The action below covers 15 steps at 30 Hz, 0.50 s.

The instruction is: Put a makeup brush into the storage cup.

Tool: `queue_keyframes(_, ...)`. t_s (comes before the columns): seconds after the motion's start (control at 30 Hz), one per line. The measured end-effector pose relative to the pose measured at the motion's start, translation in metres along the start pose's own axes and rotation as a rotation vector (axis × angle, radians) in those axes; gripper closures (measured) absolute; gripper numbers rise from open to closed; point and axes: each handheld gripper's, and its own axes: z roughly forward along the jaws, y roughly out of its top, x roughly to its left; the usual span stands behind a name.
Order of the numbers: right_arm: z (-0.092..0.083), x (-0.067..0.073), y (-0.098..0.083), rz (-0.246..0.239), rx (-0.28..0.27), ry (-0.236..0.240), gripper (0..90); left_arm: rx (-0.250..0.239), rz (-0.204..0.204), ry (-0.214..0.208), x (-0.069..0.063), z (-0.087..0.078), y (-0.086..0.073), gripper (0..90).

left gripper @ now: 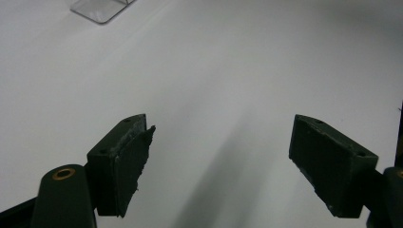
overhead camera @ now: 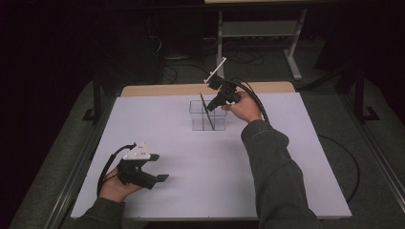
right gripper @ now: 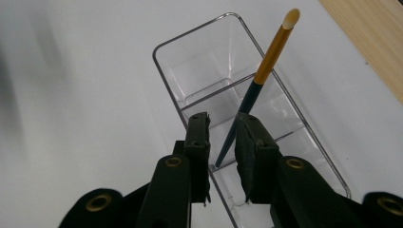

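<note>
1. The table (overhead camera: 157, 124) carried a white top, with a strip of bare wood along its far edge (right gripper: 375, 38).
2. A person's right sleeve (overhead camera: 272, 162) reached from the near edge toward the far middle of the table; the left hand (overhead camera: 112, 188) rested near the near-left corner.
3. A clear box (overhead camera: 207, 115) stood on the far middle of the table, split by walls into compartments. In the right gripper view it (right gripper: 199, 61) ran away from the camera, and its corner (left gripper: 97, 10) showed at the top of the left gripper view.
4. The left gripper (overhead camera: 155, 168) lay low over the white top near the near-left corner, well apart from the box. Its jaws (left gripper: 218, 166) stood wide apart with only bare table between them: released.
5. The right gripper (overhead camera: 213, 104) hung just above the box, pointing down into it (right gripper: 223, 142). Its jaws stood a little apart, with the brush between them; I could not tell whether either pad touched it.
6. The brush (right gripper: 266, 71) stood tilted in a compartment, dark lower shaft down in the box, gold upper shaft and pale tip leaning over the rim. From the high view it (overhead camera: 207, 112) showed as a thin dark line slanting across the box.
</note>
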Motion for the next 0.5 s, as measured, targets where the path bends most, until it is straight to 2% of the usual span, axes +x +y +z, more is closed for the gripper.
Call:
queue_keyframes(0.03,-0.001,0.001,0.000,-0.003,-0.003,0.000,74.1,0.005,0.007,0.002,0.001,0.000,0.000,20.4)
queue_keyframes(0.17,-0.007,0.003,-0.003,-0.002,-0.020,0.006,73.4,0.001,-0.011,0.005,0.000,0.000,-0.001,20.4)
queue_keyframes(0.23,-0.010,0.005,-0.007,-0.015,-0.043,-0.008,72.7,0.001,-0.013,0.004,0.001,0.000,-0.001,20.4)
queue_keyframes(0.33,-0.012,0.005,-0.012,-0.003,-0.047,0.001,71.7,-0.004,-0.026,-0.003,-0.001,0.001,-0.001,20.0)
queue_keyframes(0.4,-0.014,0.006,-0.015,0.006,-0.054,0.007,71.2,0.007,-0.011,-0.002,0.000,0.002,-0.001,19.9)
queue_keyframes(0.5,-0.015,0.006,-0.021,0.002,-0.073,0.006,70.6,0.014,-0.014,-0.003,0.000,0.003,-0.001,19.8)
